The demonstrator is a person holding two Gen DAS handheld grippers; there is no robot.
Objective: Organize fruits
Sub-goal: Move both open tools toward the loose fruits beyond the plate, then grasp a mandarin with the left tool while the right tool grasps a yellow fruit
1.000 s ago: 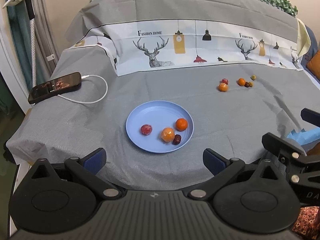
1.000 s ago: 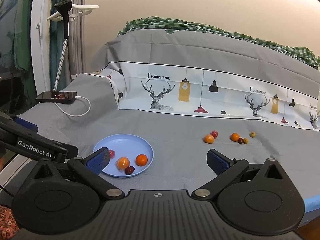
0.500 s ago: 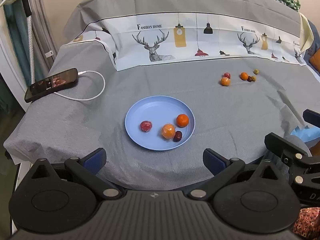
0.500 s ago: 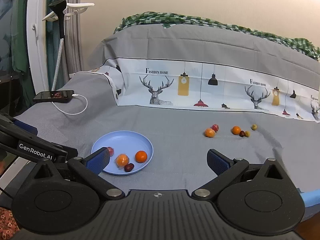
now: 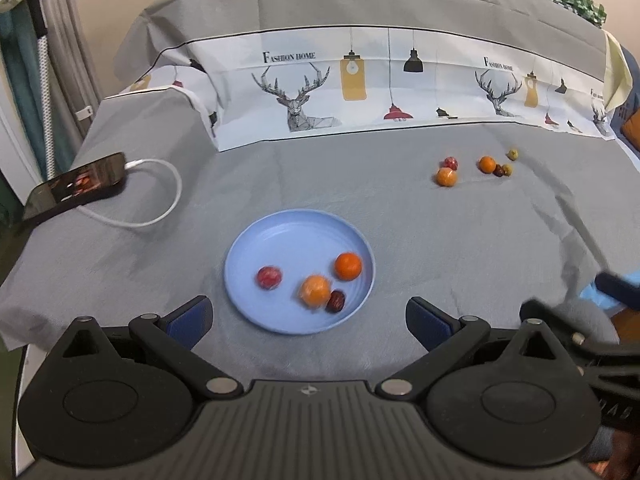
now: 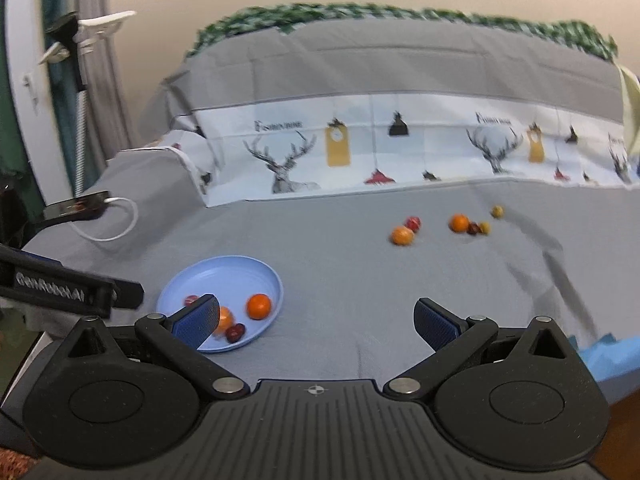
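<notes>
A blue plate (image 5: 256,248) on the grey cloth holds a red fruit (image 5: 269,277), two oranges (image 5: 348,266) and a dark date (image 5: 337,301). It also shows in the right wrist view (image 6: 240,270). Several loose fruits lie far right: an orange (image 5: 446,177), a red fruit (image 5: 451,162), another orange (image 5: 487,164), a dark date (image 5: 498,170) and small green ones (image 5: 512,154). The group also shows in the right wrist view (image 6: 402,235). My left gripper (image 5: 308,320) is open and empty just before the plate. My right gripper (image 6: 316,320) is open and empty, right of the plate.
A phone (image 5: 76,188) with a white cable (image 5: 160,200) lies at the left edge of the cloth. A deer-print sheet (image 5: 360,88) rises behind. A blue item (image 6: 612,352) sits at the near right edge. A stand (image 6: 76,92) is at the far left.
Both grippers have moved forward and a little higher over the cloth; the right one has swung toward the loose fruits. Both stay open and empty.
</notes>
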